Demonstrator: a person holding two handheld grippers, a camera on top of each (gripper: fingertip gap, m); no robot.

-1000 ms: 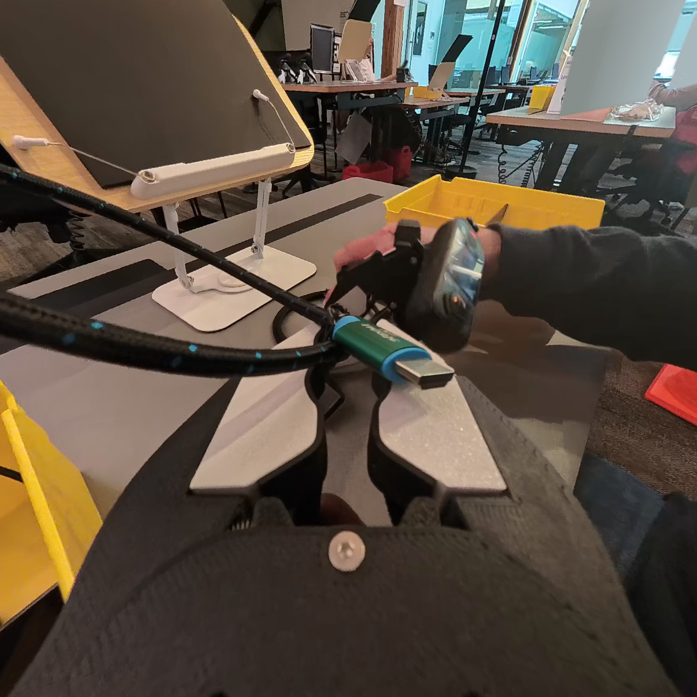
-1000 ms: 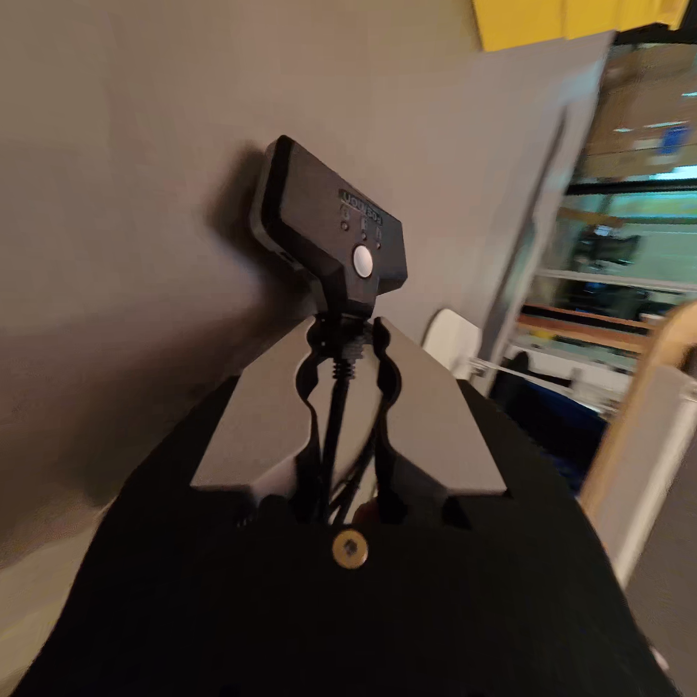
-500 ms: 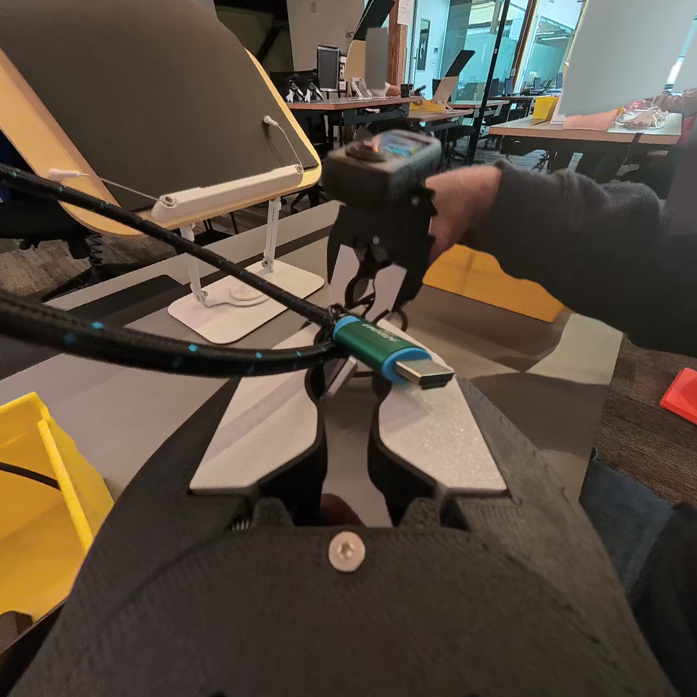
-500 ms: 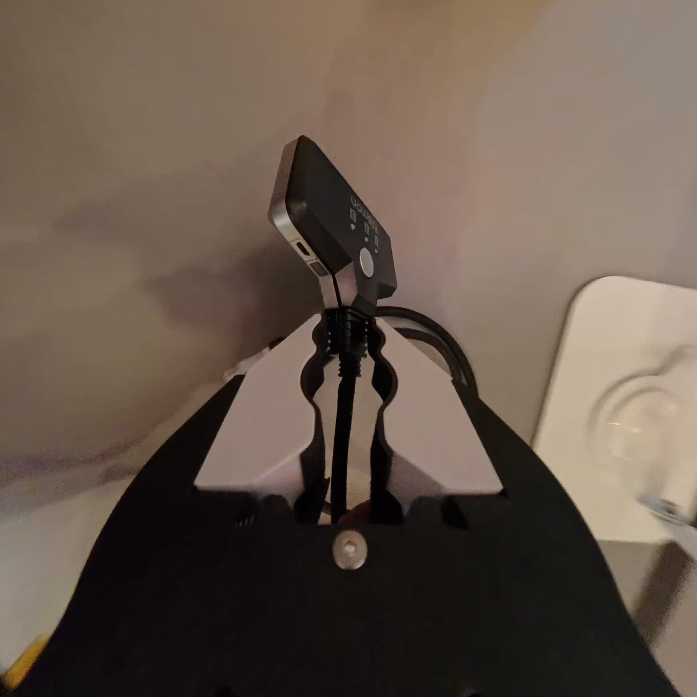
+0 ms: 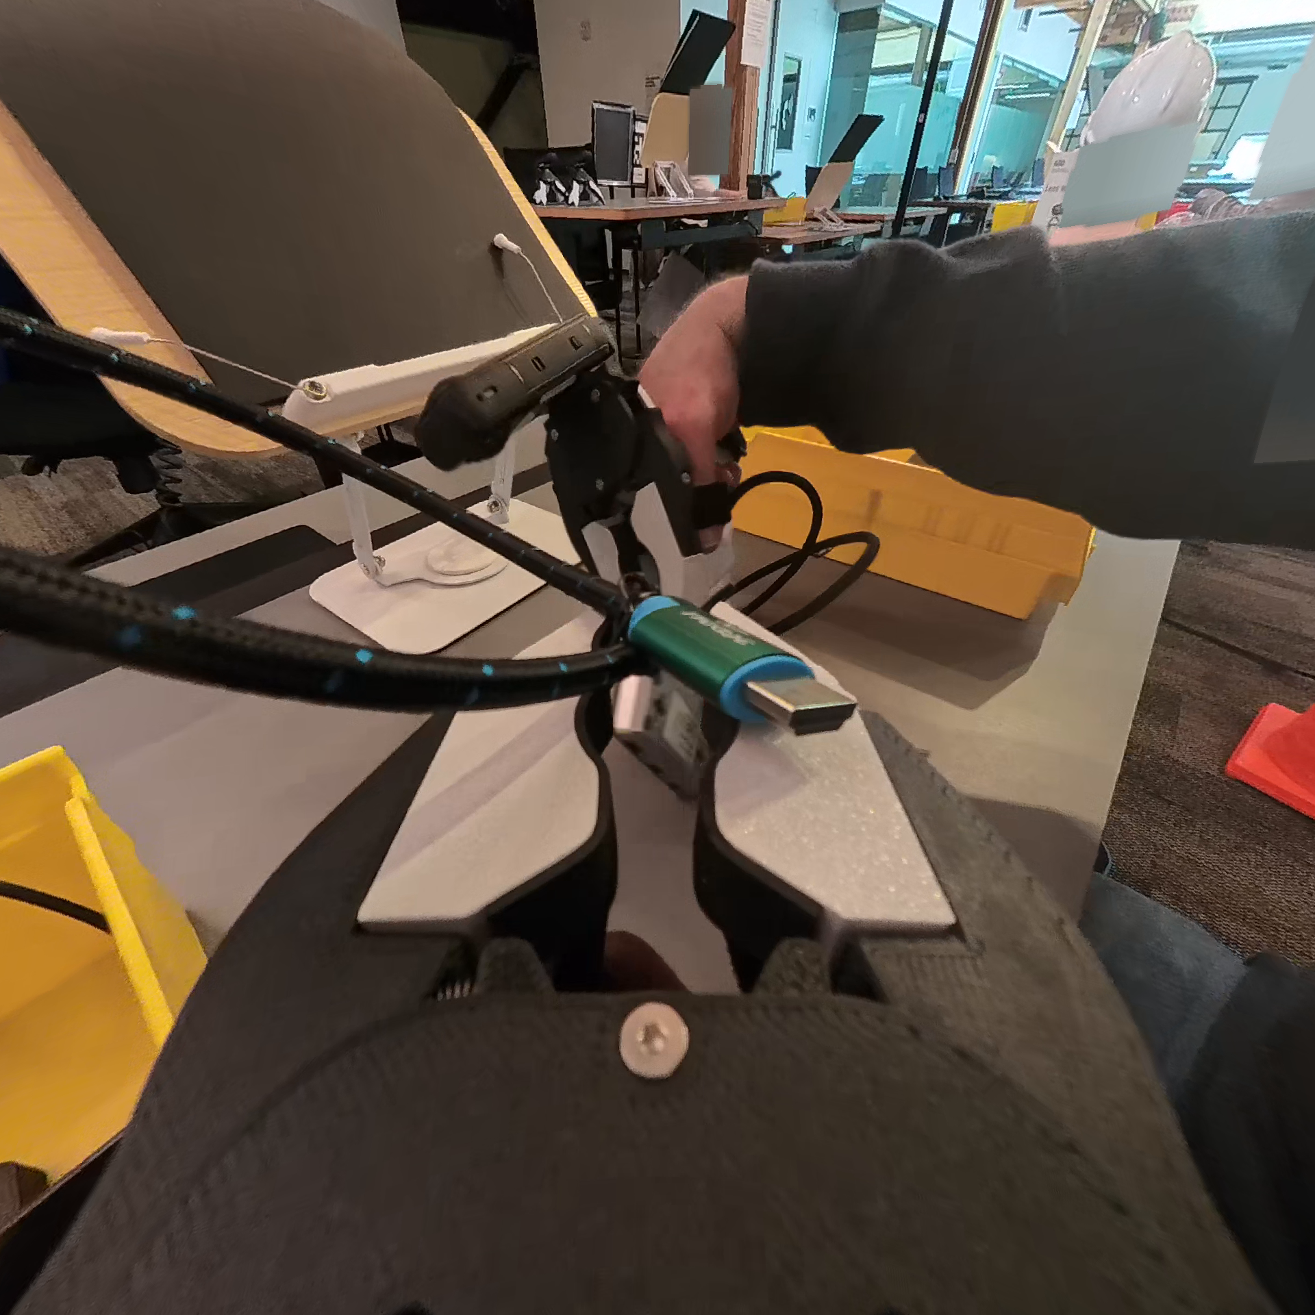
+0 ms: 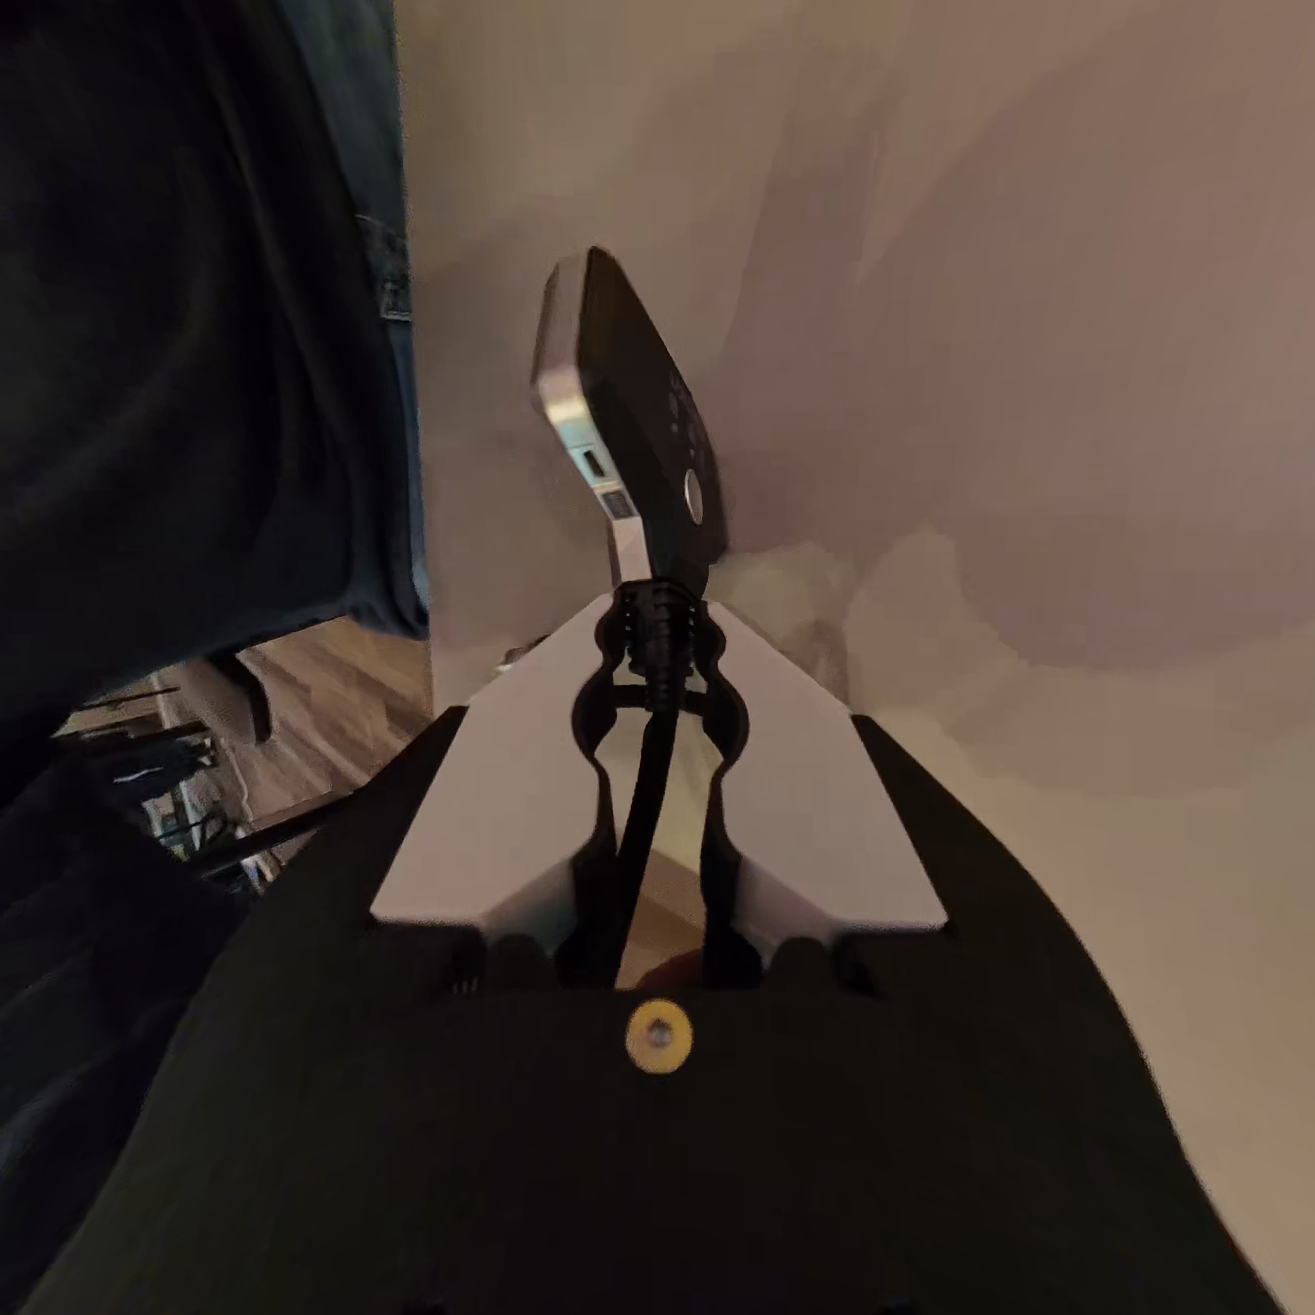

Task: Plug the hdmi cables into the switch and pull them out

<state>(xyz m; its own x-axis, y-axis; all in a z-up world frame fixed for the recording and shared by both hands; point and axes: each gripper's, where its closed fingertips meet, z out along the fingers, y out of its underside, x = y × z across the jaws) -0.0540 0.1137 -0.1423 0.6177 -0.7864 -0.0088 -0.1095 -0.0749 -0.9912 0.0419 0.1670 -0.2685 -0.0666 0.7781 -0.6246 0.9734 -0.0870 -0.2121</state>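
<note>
Centrally, in the left wrist view, the left gripper has its two fingers closed on one black braided HDMI cable with blue flecks, just behind its green-and-blue metal-tipped plug; the plug juts right, free in the air, and bears a printed mark that stays untranscribed. One small black switch box with silver edges hangs beyond it, above the grey bench, gripped by the right gripper, whose two fingers are pinched on the ribbed strain relief of the switch's own black lead. In the right wrist view the switch shows one round button, small indicator dots and two side ports. Also counted: two yellow plastic bins, one at the far right and one at the near left, one white stand holding a wood-edged dark board, and one red object on the floor.
</note>
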